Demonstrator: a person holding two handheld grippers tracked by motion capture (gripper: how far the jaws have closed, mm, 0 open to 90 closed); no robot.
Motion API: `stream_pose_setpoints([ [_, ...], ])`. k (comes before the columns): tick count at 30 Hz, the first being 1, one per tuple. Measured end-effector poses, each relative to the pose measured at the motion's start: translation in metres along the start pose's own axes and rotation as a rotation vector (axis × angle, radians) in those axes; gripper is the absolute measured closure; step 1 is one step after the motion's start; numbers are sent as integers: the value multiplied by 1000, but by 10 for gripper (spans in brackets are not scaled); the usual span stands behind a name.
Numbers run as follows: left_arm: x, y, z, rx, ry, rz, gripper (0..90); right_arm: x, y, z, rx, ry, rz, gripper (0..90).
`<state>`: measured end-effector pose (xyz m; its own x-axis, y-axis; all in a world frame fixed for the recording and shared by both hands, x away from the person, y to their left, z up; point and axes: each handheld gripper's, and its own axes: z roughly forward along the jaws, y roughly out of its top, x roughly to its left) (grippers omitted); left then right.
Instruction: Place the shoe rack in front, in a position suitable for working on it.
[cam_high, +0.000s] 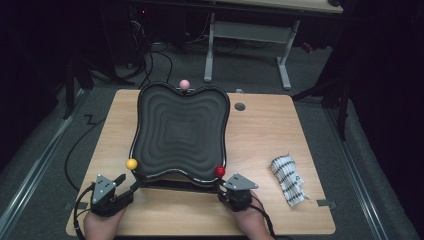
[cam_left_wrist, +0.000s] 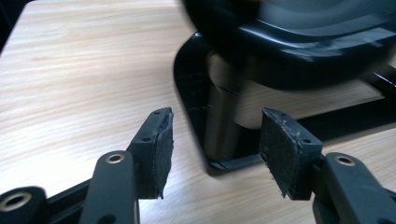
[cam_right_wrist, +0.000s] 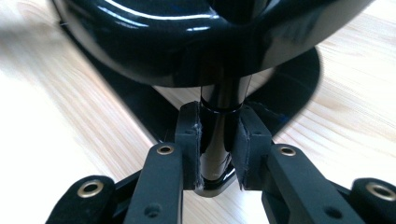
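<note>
A black wavy tray (cam_high: 180, 135) stands on a black frame in the middle of the wooden table (cam_high: 260, 140). Balls sit at its corners: yellow (cam_high: 131, 164) near left, red (cam_high: 220, 172) near right, pink (cam_high: 184, 84) at the far edge. My left gripper (cam_high: 129, 182) is open just below the yellow ball. In the left gripper view its pads (cam_left_wrist: 159, 149) stand apart, with the frame's near-left post (cam_left_wrist: 222, 121) ahead between them. My right gripper (cam_high: 221, 189) is under the red ball. In the right gripper view it (cam_right_wrist: 219, 144) is shut on the near-right post (cam_right_wrist: 223, 100) beneath the tray's glossy underside (cam_right_wrist: 187, 42).
A black-and-white striped cloth (cam_high: 288, 180) lies on the table's right side. A round cable hole (cam_high: 240, 106) is behind the tray at the right. Another desk's white legs (cam_high: 250, 35) and cables (cam_high: 155, 60) stand on the floor beyond.
</note>
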<state>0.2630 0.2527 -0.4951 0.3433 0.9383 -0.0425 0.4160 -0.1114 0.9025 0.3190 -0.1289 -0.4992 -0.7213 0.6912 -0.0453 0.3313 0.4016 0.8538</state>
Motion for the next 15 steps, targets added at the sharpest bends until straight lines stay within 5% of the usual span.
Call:
stream_pose_setpoints([
  [1, 0, 1, 2, 0, -40, 1, 425, -5, -3, -5, 3, -15, 10, 747],
  [6, -7, 5, 6, -30, -86, 31, 454, -29, -14, -22, 7, -91, 60, 747],
  [15, -35, 9, 17, 12, -181, 118, 448, -63, -26, -40, 6, -191, 141, 741],
])
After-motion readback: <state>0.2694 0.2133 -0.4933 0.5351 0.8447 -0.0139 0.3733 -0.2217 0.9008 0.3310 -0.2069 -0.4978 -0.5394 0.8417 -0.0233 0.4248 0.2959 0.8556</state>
